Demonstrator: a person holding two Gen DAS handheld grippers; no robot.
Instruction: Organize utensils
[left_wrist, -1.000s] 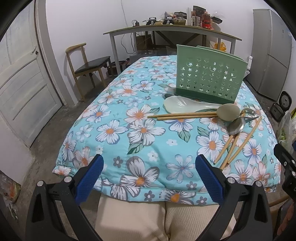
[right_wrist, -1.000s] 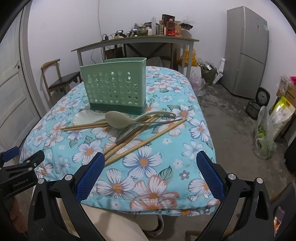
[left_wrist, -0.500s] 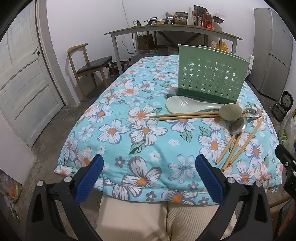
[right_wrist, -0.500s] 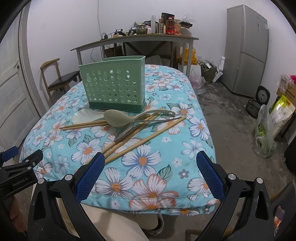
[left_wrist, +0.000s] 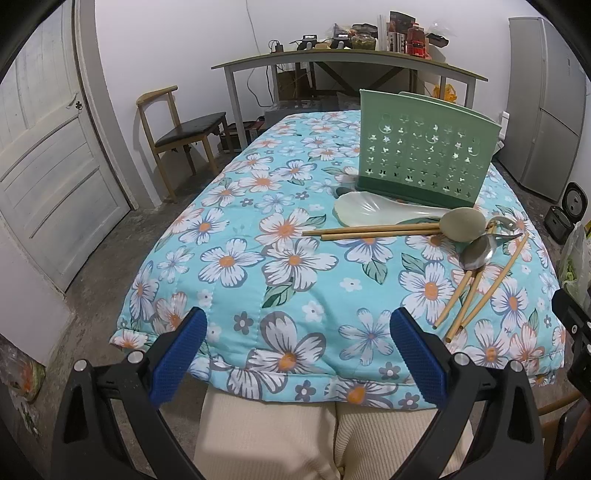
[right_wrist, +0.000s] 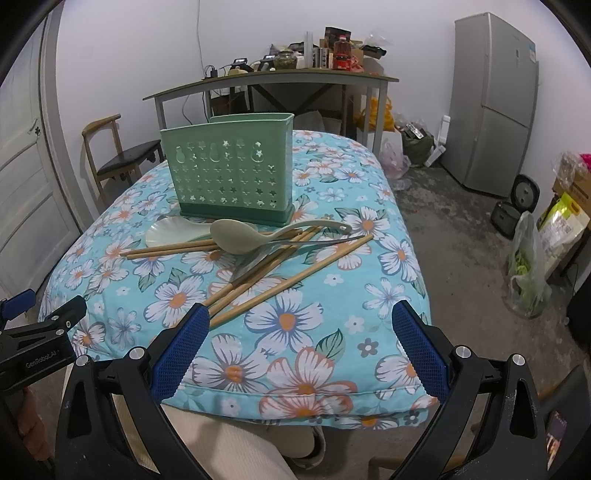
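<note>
Nearest in both views are cream trousers (left_wrist: 266, 432) under the surface's near edge. The left gripper (left_wrist: 295, 345) hangs over that edge with its jaws spread wide and empty; the right gripper (right_wrist: 299, 343) does the same, its left blue pad (right_wrist: 181, 354) just short of the chopstick tips. Only the right view shows the left gripper's black body at 8 o'clock; the left view catches a corner of the right one at 4 o'clock.

On the floral cloth (left_wrist: 258, 258) lies the pile of utensils. In the right view it sits dead ahead: chopsticks (right_wrist: 291, 275) fan toward 12 and 1 o'clock, two more point to 9, and a grey-green spoon (right_wrist: 236, 240) rests across them. The left view places the pile at 1 o'clock and shows a metal spoon (left_wrist: 478, 253) bowl-up, which the right view mostly hides. A pale rice paddle (left_wrist: 369, 214) lies just before the green holder (right_wrist: 232, 177), which stands upright behind the pile.

Farther off are a chair (left_wrist: 181, 133), a cluttered desk (right_wrist: 266, 79) and a fridge (right_wrist: 495, 103). Bags on the floor (right_wrist: 528, 266) show clearly only in the right view.
</note>
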